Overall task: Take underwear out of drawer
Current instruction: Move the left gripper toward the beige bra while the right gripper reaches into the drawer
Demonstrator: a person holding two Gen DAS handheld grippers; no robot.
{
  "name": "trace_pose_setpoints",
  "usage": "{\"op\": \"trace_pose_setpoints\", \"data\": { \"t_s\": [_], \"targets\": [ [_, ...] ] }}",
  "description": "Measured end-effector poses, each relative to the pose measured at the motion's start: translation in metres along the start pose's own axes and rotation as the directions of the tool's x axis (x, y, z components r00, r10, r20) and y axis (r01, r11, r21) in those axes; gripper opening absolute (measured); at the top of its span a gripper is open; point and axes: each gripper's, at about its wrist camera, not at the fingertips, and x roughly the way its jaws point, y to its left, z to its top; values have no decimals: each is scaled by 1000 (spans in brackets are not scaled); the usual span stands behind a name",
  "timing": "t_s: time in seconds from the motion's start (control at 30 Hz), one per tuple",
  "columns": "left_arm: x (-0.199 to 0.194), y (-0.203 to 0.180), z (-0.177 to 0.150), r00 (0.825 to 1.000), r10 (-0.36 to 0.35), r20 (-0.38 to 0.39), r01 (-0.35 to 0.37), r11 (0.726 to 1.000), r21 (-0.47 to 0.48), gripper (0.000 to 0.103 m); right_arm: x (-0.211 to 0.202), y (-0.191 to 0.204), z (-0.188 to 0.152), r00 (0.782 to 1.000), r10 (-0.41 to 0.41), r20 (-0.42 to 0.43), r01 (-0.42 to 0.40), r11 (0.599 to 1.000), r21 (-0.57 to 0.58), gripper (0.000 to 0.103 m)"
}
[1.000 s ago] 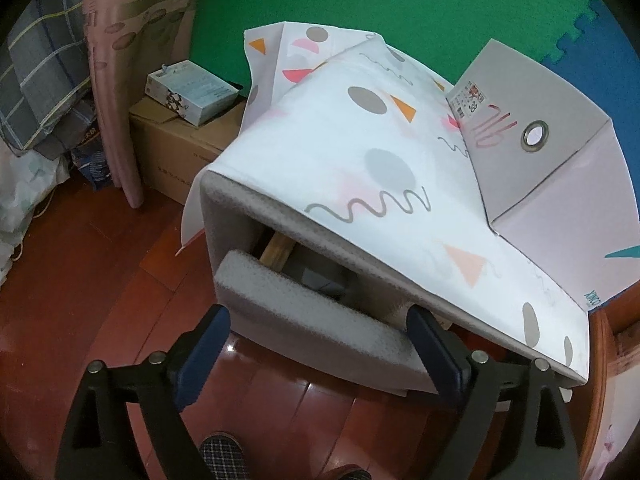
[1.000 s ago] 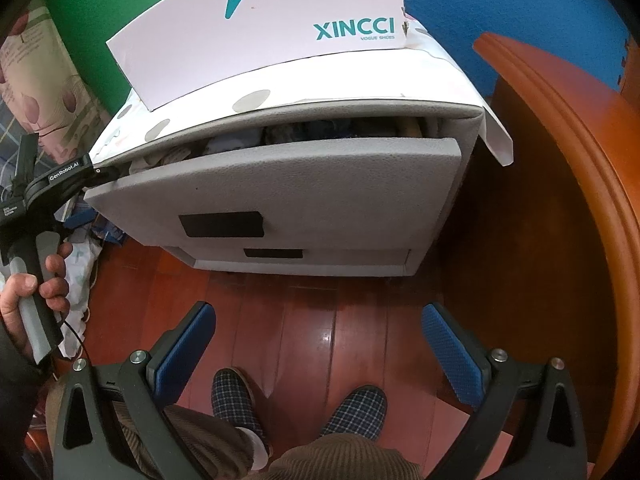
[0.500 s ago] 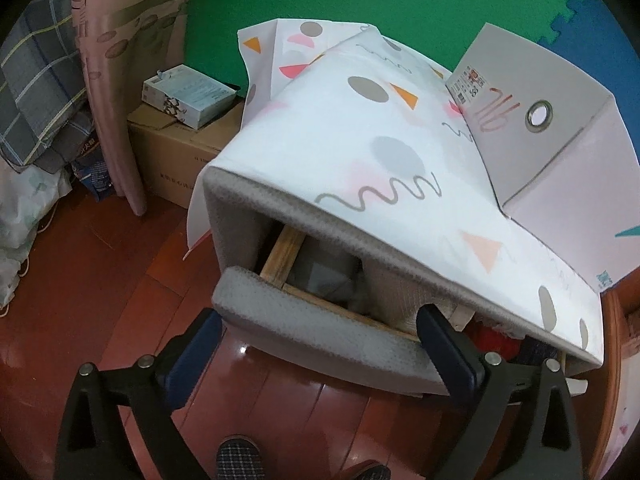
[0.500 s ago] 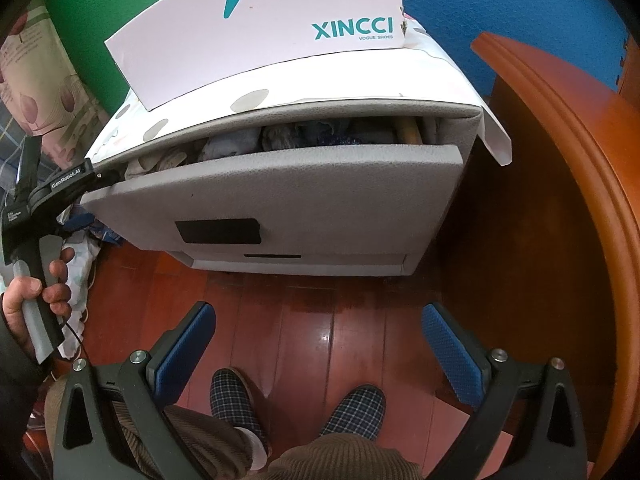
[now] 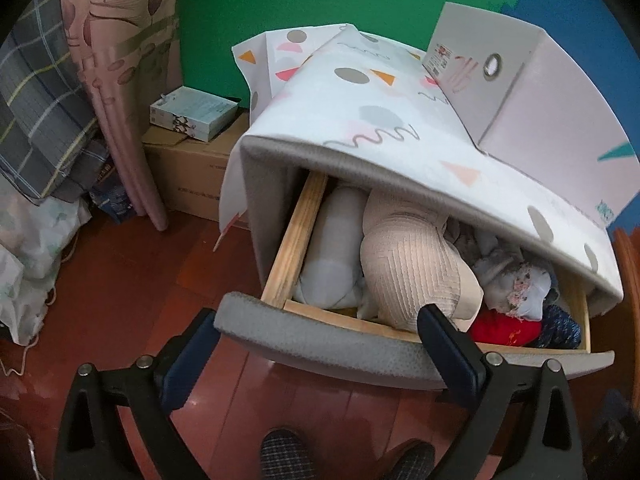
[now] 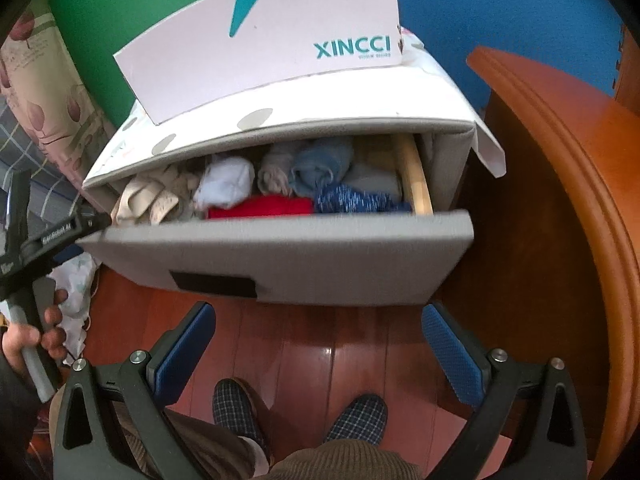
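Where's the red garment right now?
In the open drawer, front row: the red garment lies between the white bundle and blue speckled cloth.

A: Where did the drawer (image 5: pixel 400 350) stand?
B: Pulled out at six o'clock from the cabinet (image 6: pixel 328 92), rolled garments (image 6: pixel 256 188) packed inside. A shoebox (image 6: pixel 264 40) sat on the cabinet's top, toward twelve.
A: And around it?
B: A carton (image 5: pixel 188 176) at nine o'clock with a small box (image 5: pixel 192 114) on it; slippers (image 6: pixel 296 412) on the floor at six.

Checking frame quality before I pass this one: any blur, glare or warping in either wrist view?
Left wrist: sharp, though fisheye bows the drawer front; corners vignetted. Right wrist: drawer front and clothes slightly motion-smeared, glare streak on the floor, same barrel warp.
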Motion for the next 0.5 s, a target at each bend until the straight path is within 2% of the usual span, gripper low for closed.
{"op": "trace_pose_setpoints", "data": {
  "t_s": [0.1, 0.23, 0.5],
  "targets": [
    [-5, 2, -7, 1000, -3, -21, 3, 1000, 5, 102, -5, 0, 1, 1000, -2, 22, 2, 1000, 1, 102],
    [-16, 2, -20, 999, 34, -20, -33, 998, 55, 102, -11, 3, 4, 1000, 3, 27, -3, 1000, -5, 102],
    [-30, 8, -41, 997, 36, -64, -30, 996, 90, 102, -17, 13, 7, 998, 32, -56, -35, 998, -59, 102]
  ]
}}
